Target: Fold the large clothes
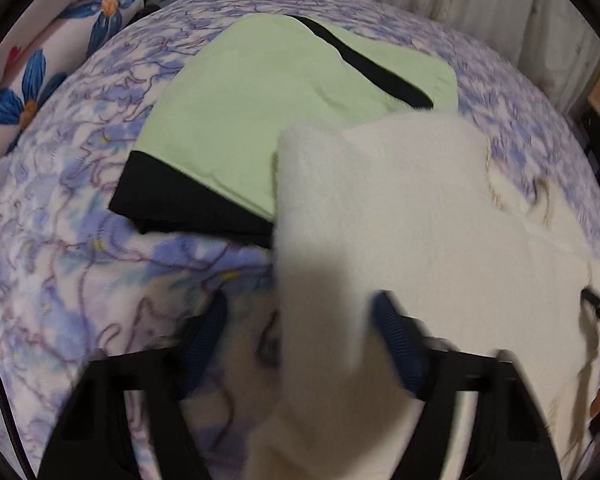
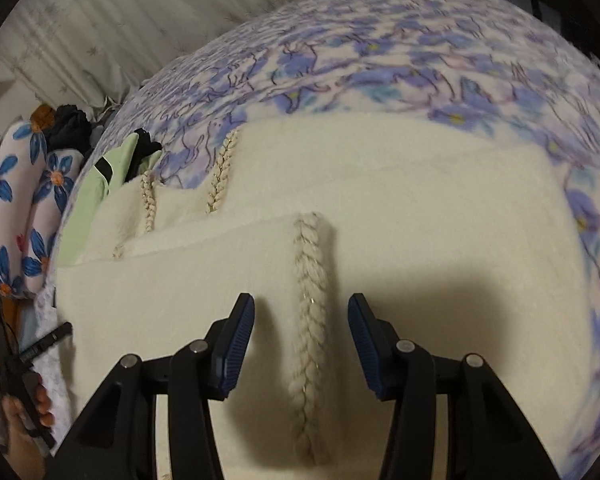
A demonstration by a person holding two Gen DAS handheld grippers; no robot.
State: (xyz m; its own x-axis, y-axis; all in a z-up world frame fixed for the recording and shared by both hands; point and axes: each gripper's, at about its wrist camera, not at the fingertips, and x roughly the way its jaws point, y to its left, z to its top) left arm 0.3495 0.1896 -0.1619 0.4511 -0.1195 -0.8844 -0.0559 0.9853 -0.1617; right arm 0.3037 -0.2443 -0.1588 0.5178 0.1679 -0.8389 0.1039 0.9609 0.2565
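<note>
The cream sweater (image 2: pixel 380 208) lies spread on the flower-print bed (image 2: pixel 380 68), filling the centre and lower half of the right wrist view, with its braided cable (image 2: pixel 310 312) running straight up the frame from the bottom edge. The right gripper (image 2: pixel 301 340) hangs just above it with its fingers (image 2: pixel 236 348) spread wide, one on each side of that cable, gripping nothing; the cable's long axis runs along the fingers, so a plain closing would pinch the braid itself. In the left wrist view a flap of the same sweater (image 1: pixel 380 200) rises from the bottom centre between the fingers of the left gripper (image 1: pixel 300 328), which are set well apart. The picture is blurred and the cloth hides the inner pads, so I cannot tell whether they have any hold of it. By my judgement the left gripper is nearer the loose flap and the fold turns on it. No containers show. A folded green and black garment (image 1: pixel 260 100) sits in the upper centre of the left view, its near edge tucked under the sweater's flap.
</note>
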